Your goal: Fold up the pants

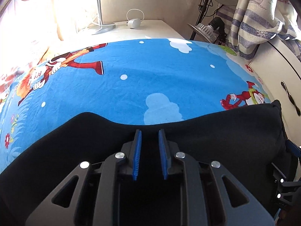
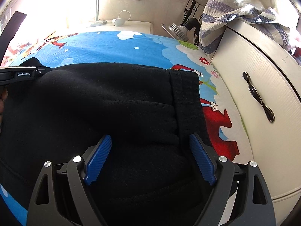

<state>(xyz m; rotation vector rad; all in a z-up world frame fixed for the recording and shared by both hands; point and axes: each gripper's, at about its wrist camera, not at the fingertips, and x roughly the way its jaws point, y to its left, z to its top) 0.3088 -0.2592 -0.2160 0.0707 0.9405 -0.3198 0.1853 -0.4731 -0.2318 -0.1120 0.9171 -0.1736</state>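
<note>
- Left tongs [image 1: 149, 133]: blue pads nearly together, over black fabric pants [image 2: 112, 109]; grip cannot be told.
- Right tongs [image 2: 150, 139]: spread wide above pants.
- Pants lie on blue cartoon-print bedsheet [image 1: 141, 71].
- "GenRobot.AI" readable on left tongs' body.

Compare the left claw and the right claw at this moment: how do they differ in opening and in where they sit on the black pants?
The left claw has its blue pads close together with a narrow gap; the right claw is spread wide. The left claw sits near the far edge of the black pants, with the blue cartoon sheet just beyond; the right claw sits over the ribbed waistband end beside the white cabinet. Both have blue ribbed pads and grip no fabric visibly.
</note>
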